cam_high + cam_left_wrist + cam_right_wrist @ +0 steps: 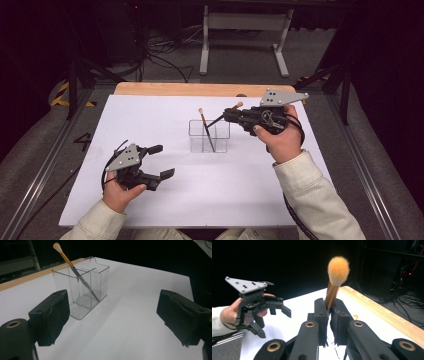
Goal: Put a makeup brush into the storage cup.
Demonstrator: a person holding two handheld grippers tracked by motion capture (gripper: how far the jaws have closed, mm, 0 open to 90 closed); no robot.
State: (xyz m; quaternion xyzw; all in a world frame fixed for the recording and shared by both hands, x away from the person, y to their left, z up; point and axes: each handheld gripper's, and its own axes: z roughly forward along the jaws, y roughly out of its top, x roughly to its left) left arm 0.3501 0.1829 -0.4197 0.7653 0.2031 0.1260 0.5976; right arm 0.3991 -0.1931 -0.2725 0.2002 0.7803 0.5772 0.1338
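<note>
Right hand-held gripper [227, 116], raised above the far right of the white worktop [200, 200], pinches the handle of a makeup brush [236, 106] between its pressed-together jaws; the right gripper view shows the brush's [337, 270] orange bristle head standing clear above the black pads [321, 312], its copper-coloured ferrule caught just where the jaws meet. The person's right hand [280, 137] wraps the tool, a cream sleeve [315, 200] running back toward the near edge.

At the near left, the left hand-held gripper [159, 161] is held low over the worktop with its jaws spread wide and nothing between them, pointing right toward the middle of the sheet. The left gripper view frames its two black pads [51, 315] well apart on either side of the bare white surface.

Between the two tools, at the centre of the worktop, stands a clear plastic organiser [209, 136] divided into compartments. A second brush [205, 127] with a pale tip leans in it, bristles up and tilted toward the far left, its dark handle resting on the floor of one compartment. The held brush hangs just above and to the right of the organiser's rim, not touching it.

Beyond the worktop's wooden far edge [200, 89], cables [160, 55] lie on the floor.
</note>
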